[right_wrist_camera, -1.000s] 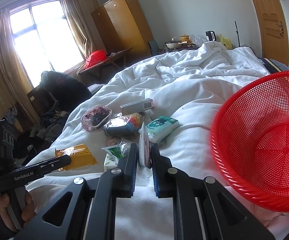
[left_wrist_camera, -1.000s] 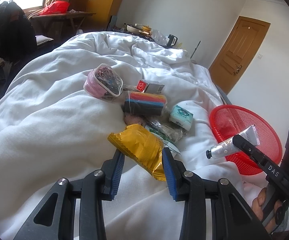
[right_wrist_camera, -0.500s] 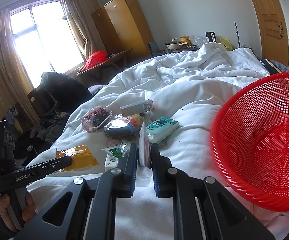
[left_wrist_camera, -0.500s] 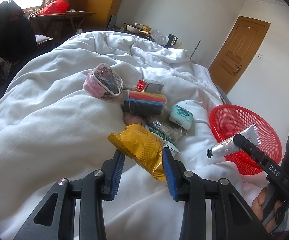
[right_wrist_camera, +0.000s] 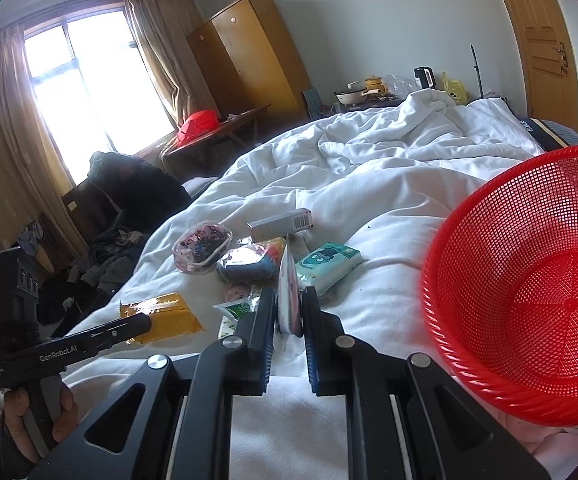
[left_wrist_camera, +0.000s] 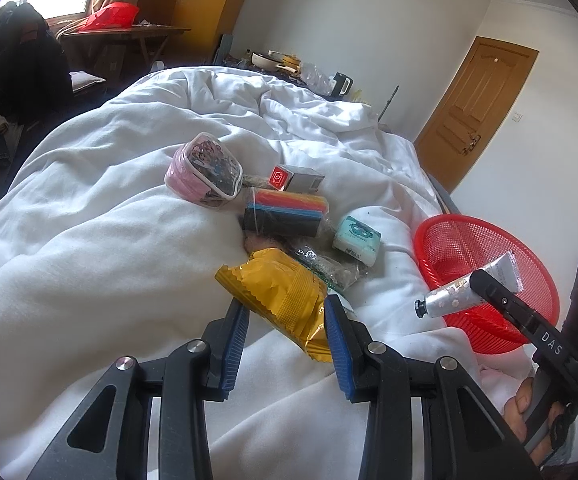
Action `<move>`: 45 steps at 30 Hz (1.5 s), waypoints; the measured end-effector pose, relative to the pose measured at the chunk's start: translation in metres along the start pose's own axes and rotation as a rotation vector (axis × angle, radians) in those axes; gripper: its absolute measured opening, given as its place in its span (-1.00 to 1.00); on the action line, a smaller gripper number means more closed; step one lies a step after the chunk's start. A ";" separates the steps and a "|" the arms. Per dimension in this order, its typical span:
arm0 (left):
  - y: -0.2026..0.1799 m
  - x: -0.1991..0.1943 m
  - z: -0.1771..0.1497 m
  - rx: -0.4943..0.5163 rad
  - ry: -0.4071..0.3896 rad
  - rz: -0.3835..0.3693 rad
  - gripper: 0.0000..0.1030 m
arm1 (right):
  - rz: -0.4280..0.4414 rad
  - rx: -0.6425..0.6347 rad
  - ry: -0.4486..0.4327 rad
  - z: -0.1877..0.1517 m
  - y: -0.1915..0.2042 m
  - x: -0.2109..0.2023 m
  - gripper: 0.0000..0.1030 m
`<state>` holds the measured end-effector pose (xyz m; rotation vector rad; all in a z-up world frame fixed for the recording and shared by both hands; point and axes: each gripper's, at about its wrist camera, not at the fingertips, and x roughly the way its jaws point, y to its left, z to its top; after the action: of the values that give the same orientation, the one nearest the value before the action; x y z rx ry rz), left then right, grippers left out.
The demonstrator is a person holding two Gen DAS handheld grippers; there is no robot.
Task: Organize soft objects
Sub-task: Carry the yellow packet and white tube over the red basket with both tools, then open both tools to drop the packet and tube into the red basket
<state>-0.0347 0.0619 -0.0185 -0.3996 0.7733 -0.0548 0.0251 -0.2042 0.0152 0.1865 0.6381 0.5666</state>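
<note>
The right tool (right_wrist_camera: 287, 322) is clamped on one floral white squeeze tube (left_wrist_camera: 467, 289), held above the bed's near edge beside the single round red mesh plastic basket (right_wrist_camera: 469, 344), which holds nothing. The left tool (left_wrist_camera: 285, 334) gapes wide around one crinkled yellow foil packet (left_wrist_camera: 279, 296) lying on the white duvet (left_wrist_camera: 89, 248).

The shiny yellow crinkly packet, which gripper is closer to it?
Left. The left gripper has its open blue fingers on both sides of the shiny yellow crinkly packet. The right gripper holds a tube by the red mesh basket.
</note>
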 end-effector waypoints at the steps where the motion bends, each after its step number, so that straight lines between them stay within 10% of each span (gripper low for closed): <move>1: -0.001 -0.002 0.001 -0.001 -0.008 -0.008 -0.21 | 0.008 -0.003 -0.011 0.004 -0.003 -0.007 -0.74; 8: -0.045 -0.010 0.018 0.059 -0.026 -0.114 -0.21 | -0.069 0.021 -0.111 0.024 -0.056 -0.076 -0.74; 18: -0.201 0.047 0.035 0.282 0.092 -0.311 -0.21 | -0.228 0.129 -0.101 0.025 -0.163 -0.100 -0.75; 25: -0.279 0.118 0.019 0.415 0.178 -0.246 -0.21 | -0.227 0.129 -0.082 0.016 -0.193 -0.085 -0.75; 34: -0.290 0.168 -0.010 0.448 0.250 -0.130 -0.20 | -0.502 0.031 0.109 0.005 -0.184 -0.043 -0.74; 42: -0.281 0.163 -0.016 0.403 0.245 -0.187 0.83 | -0.394 0.049 0.023 0.013 -0.166 -0.079 0.30; 45: -0.279 0.144 -0.015 0.425 0.178 -0.174 0.94 | -0.380 0.034 -0.065 0.018 -0.150 -0.099 0.52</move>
<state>0.0853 -0.2284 -0.0204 -0.0554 0.8759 -0.4152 0.0374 -0.3833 0.0302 0.1111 0.6019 0.1835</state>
